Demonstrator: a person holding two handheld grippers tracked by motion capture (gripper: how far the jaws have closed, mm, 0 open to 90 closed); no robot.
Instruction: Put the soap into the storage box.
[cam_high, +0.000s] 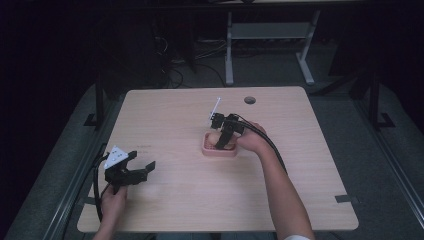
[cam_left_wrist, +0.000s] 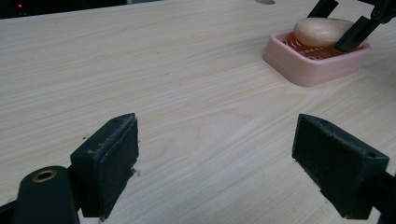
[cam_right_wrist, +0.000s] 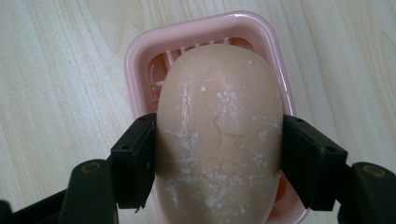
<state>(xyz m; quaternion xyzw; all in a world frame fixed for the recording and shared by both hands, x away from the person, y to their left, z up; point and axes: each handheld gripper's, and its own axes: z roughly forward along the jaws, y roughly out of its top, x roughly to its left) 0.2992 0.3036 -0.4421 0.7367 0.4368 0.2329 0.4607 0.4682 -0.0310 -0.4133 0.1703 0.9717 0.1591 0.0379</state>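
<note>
A peach-coloured oval soap bar with white flecks lies lengthwise in a pink soap dish near the table's middle. My right gripper points down at it, both black pads pressed against the bar's two long sides. In the high view the right gripper stands over the soap dish. My left gripper rests low at the table's left front, jaws wide apart and holding nothing. In its own view the left gripper faces the soap dish and the soap bar far off at the upper right.
The light wooden table has a round cable hole near its far edge. A small white stick-like item lies just behind the dish. Table legs and cables stand on the dark floor beyond.
</note>
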